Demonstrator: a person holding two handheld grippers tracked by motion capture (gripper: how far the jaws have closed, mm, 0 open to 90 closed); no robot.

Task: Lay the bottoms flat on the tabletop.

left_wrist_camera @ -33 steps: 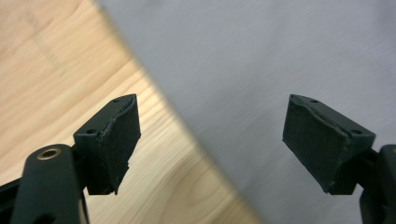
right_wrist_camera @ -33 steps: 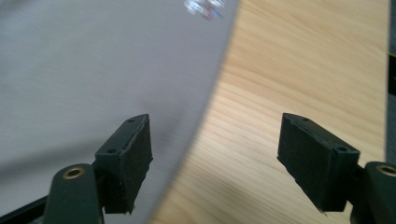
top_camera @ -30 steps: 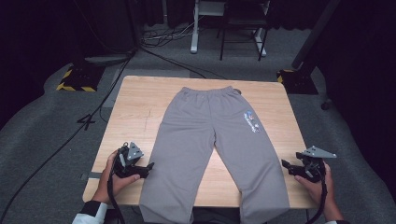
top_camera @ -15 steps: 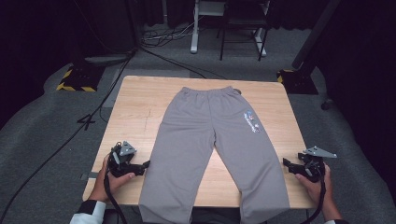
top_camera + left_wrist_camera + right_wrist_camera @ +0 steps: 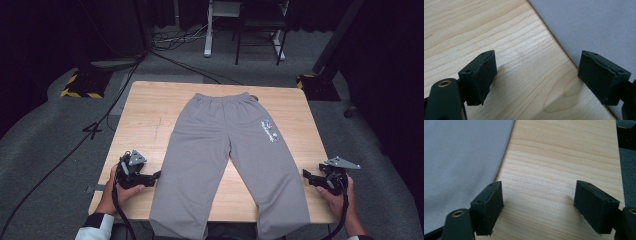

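Grey trousers lie flat mid-table. Your 2 tongs, left and right, gape empty beside each leg; close shallow and you'll likely pinch wood, not hem.

One pair of grey trousers lies on one wooden bench. Two hand-held tools: left tool, right tool.

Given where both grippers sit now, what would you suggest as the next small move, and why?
Probably ease each gripper inward onto the nearest trouser leg edge. The left gripper and right gripper both rest open on the bare table, and the grey trousers lie flat just beside their jaws, not yet gripped.
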